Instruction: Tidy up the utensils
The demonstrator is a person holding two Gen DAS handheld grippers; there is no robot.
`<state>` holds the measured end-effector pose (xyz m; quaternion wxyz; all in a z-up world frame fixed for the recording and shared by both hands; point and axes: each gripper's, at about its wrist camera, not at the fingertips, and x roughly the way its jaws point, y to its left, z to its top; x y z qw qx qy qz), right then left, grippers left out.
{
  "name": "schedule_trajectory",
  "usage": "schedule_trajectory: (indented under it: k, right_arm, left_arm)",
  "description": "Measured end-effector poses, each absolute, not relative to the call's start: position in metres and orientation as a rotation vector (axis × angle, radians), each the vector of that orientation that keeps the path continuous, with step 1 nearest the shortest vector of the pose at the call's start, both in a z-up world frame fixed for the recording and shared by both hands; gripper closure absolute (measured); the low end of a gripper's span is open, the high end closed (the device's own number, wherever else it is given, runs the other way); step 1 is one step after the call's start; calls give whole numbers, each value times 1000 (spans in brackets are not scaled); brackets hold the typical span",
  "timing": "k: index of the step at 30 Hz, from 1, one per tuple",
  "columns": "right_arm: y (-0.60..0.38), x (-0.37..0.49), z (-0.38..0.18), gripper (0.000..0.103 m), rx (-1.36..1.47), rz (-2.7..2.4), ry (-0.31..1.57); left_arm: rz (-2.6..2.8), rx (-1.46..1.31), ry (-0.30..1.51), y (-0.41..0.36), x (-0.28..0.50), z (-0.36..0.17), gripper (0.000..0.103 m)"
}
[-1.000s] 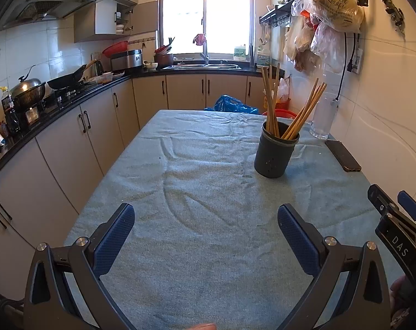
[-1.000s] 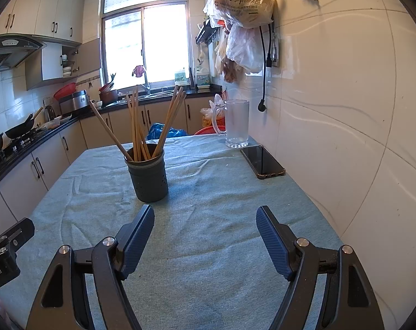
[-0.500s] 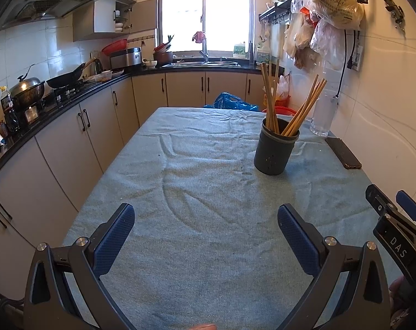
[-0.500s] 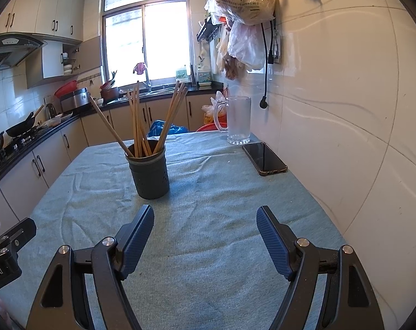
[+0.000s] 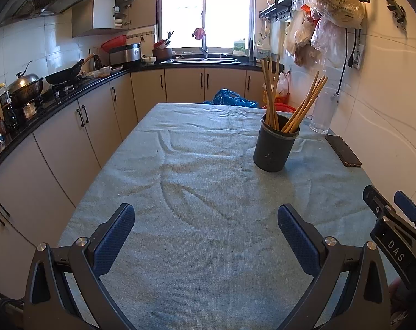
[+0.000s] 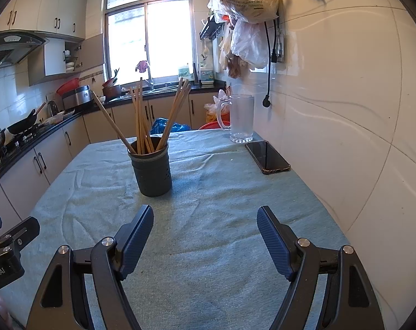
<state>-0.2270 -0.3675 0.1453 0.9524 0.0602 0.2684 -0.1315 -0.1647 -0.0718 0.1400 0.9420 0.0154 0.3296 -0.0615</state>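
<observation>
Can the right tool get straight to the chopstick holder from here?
Probably yes: the right tool is open and empty, with only bare cloth between it and the chopstick holder.

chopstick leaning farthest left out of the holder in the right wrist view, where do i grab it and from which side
Grip that chopstick on its bare upper shaft, well above the holder rim. It tilts away from the bunched chopsticks, so its left side looks clear. Come in from the left and above, then probably draw it out along its slant.
</observation>
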Motion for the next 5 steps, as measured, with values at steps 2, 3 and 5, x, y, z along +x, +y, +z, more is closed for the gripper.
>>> schedule_trajectory:
  k: [2, 3, 5]
  right_arm:
    - [-367, -227, 144, 21, 121, -264, 550]
    - [-366, -226, 143, 21, 121, -262, 553]
    - [-367, -225, 142, 21, 121, -259, 558]
  left_arm:
    - [-131, 28, 686, -71, -164, 139, 0]
    - [-133, 27, 692, -72, -163, 139, 0]
    - [-140, 22, 704, -71, -161, 137, 0]
